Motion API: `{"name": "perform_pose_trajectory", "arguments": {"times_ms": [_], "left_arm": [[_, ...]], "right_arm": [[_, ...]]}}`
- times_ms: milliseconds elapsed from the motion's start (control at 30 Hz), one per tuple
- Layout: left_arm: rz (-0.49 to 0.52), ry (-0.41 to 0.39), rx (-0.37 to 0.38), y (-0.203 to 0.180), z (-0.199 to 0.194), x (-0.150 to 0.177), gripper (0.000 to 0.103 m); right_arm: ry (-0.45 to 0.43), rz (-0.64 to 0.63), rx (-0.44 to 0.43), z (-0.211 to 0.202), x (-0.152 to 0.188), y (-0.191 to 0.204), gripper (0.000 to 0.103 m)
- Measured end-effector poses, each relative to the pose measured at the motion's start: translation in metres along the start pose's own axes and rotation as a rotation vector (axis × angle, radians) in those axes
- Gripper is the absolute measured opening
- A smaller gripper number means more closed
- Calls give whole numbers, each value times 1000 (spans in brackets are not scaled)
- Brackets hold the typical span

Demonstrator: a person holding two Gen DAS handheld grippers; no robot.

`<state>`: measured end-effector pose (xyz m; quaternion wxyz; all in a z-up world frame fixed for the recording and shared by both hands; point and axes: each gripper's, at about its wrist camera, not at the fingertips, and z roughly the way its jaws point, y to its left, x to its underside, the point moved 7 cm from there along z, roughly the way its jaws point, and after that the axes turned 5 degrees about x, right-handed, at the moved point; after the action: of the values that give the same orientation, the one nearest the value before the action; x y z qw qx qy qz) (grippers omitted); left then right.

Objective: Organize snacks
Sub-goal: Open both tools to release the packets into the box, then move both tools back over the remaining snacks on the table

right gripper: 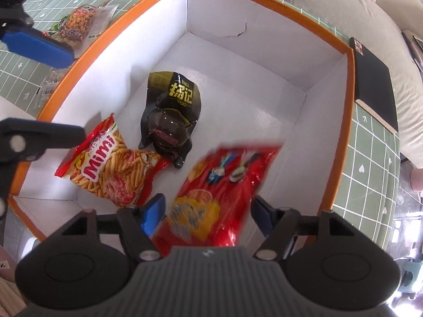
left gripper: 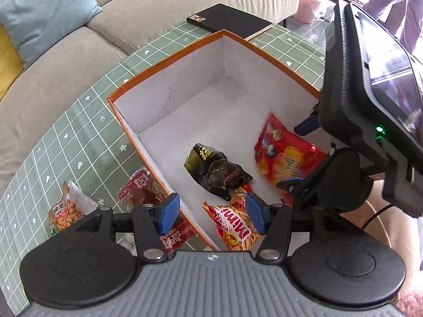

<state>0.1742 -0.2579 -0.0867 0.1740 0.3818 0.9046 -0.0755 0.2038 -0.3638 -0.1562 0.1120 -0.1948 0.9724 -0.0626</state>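
Note:
An orange box with white inner walls (left gripper: 185, 79) (right gripper: 264, 26) stands on a green checked tablecloth. Inside lie a black snack packet (left gripper: 214, 169) (right gripper: 171, 111), a Mimi stick-snack bag (left gripper: 232, 227) (right gripper: 111, 169) and a red chip bag (left gripper: 285, 155) (right gripper: 224, 185). My left gripper (left gripper: 211, 215) hangs open above the box's near wall and the Mimi bag, with nothing in it. My right gripper (right gripper: 207, 211) (left gripper: 298, 154) stands open over the box; the red chip bag is blurred between its jaws, and the pads are not pressing on it. The left gripper (right gripper: 72, 95) also shows in the right wrist view.
Outside the box on the cloth lie red meat-snack packets (left gripper: 140, 187) and a peanut packet (left gripper: 66, 211) (right gripper: 79, 18). A black notebook (left gripper: 230, 21) (right gripper: 375, 89) lies beyond the box. A grey sofa (left gripper: 79, 52) with a blue cushion (left gripper: 45, 13) borders the table.

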Motion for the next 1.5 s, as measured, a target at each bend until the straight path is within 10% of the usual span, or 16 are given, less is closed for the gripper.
{"name": "perform_pose_trajectory", "arguments": {"times_ms": [667,1500], "left_arm": [[-114,-34,-90,57,-33,54,67],[-535,-173,-144,207,-63,168,63]], "right_arm": [[-84,-18,88,-51,-29,36,78],[-203,245,-175,-89,-120,162,80]]}}
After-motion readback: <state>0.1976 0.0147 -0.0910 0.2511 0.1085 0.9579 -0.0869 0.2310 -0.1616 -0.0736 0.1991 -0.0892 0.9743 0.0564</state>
